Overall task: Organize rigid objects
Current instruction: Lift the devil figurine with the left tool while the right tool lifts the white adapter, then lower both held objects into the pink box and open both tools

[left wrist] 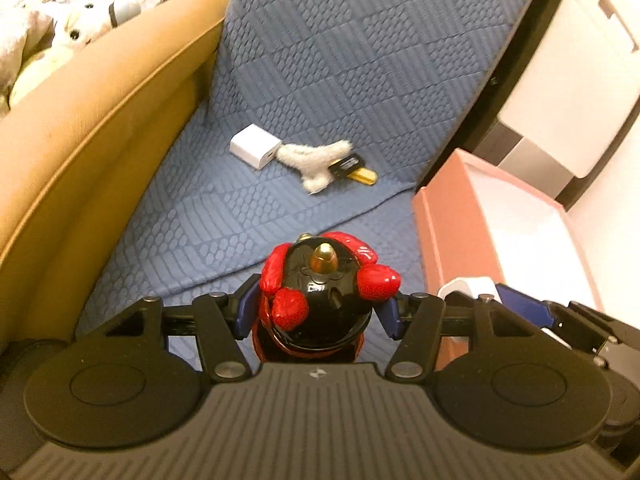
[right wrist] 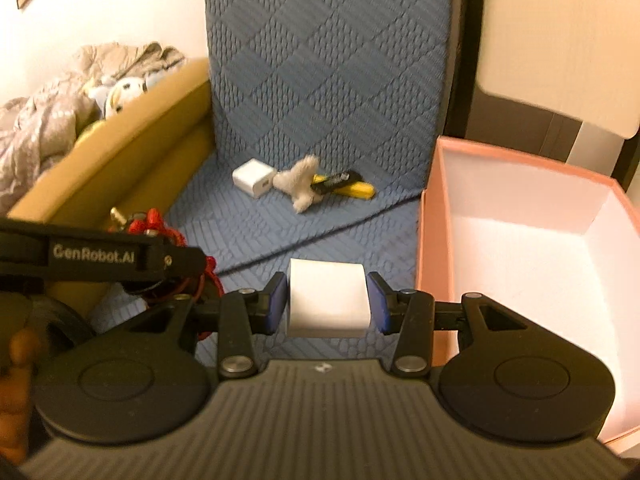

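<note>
Left wrist view: left gripper (left wrist: 318, 304) pinching a black figurine with red glossy lumps (left wrist: 320, 292) and a brass tip on top, blue pads pressed to both its sides, held above the blue quilted cover (left wrist: 320, 80). Farther back on that cover, a white charger cube (left wrist: 255, 149) touching a fluffy white toy (left wrist: 314, 160), with a black-and-yellow stick (left wrist: 354, 168) tucked under the toy's far end. Pink box (left wrist: 452, 216) at right, white inside. Tan sofa arm (left wrist: 92, 128) at left.

Right wrist view: right gripper (right wrist: 327, 300) clamped on a white block (right wrist: 327, 298), a blue pad flat against each side, lifted above the cover just left of the open pink box (right wrist: 428, 248). Left gripper (right wrist: 96, 258) at left with red parts of the figurine (right wrist: 154, 218) peeking past it.
</note>
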A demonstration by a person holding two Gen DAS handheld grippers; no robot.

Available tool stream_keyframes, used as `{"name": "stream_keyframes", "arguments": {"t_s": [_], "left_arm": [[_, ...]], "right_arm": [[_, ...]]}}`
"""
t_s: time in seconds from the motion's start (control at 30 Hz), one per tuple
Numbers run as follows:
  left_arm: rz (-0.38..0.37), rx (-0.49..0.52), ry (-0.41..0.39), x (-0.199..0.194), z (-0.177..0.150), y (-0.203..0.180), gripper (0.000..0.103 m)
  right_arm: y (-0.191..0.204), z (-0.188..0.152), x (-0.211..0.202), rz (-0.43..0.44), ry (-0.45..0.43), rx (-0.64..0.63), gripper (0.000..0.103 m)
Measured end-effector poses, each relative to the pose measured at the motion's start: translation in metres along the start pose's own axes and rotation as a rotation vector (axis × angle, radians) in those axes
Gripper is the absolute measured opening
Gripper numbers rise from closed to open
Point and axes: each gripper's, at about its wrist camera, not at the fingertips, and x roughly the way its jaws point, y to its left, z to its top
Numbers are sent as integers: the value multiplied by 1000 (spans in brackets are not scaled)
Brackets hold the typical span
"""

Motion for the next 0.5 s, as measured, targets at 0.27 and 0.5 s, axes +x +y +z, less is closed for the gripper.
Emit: {"name": "stream_keyframes", "arguments": {"t_s": [0.27,0.5], "left_arm": [[-20,33,-46,-36,16,-38,64],[-40,53,-92,-58,38,-78,64]], "right_arm": [[-26,31,-45,15,-67,26,47],[-55,56,-75,3,-106,32,47]]}}
